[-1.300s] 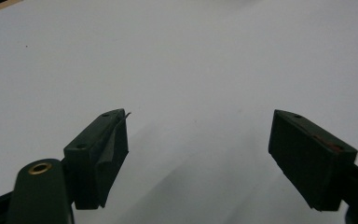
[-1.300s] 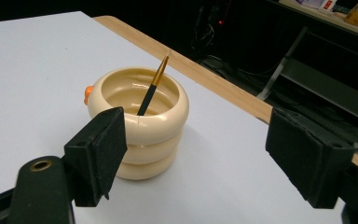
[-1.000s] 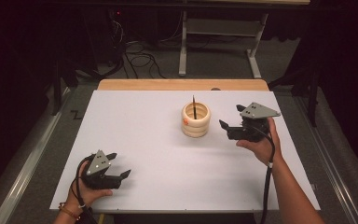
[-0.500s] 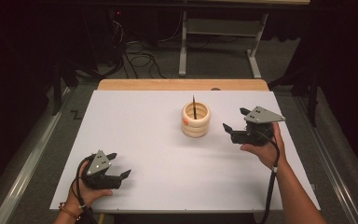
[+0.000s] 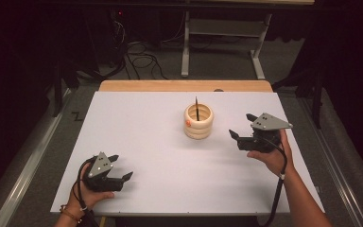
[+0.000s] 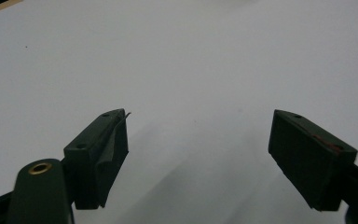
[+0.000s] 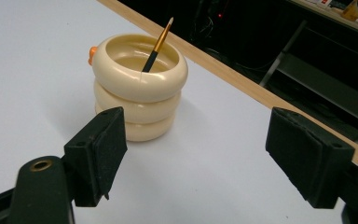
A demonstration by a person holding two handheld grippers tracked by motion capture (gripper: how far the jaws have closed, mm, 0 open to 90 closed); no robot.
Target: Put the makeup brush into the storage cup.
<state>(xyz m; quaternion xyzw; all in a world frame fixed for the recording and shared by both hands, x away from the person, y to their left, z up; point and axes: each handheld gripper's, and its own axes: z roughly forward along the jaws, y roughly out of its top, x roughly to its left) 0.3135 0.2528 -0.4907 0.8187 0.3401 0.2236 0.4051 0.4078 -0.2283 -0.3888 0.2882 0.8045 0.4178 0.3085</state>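
Observation:
A cream ringed holder [image 5: 198, 121] stands upright near the middle of the white table [image 5: 142, 137], with a thin dark brush [image 5: 197, 108] sticking up out of it. In the right gripper view the holder [image 7: 138, 86] sits ahead and to the left, and the brush [image 7: 157, 44] leans inside it. My right gripper [image 5: 243, 126] hovers open to the right of the holder, apart from it, nothing between its jaws. My left gripper [image 5: 121, 167] rests open at the near left of the table, far from the holder.
A small orange knob [image 7: 92, 52] sticks out of the holder's left side. A wooden strip [image 5: 184, 85] runs along the table's far edge. Beyond it lie cables [image 5: 139, 56] and a metal frame [image 5: 222, 35] on the floor.
My right gripper has drawn back toward the near right, away from the holder. The left gripper has stayed where it was.

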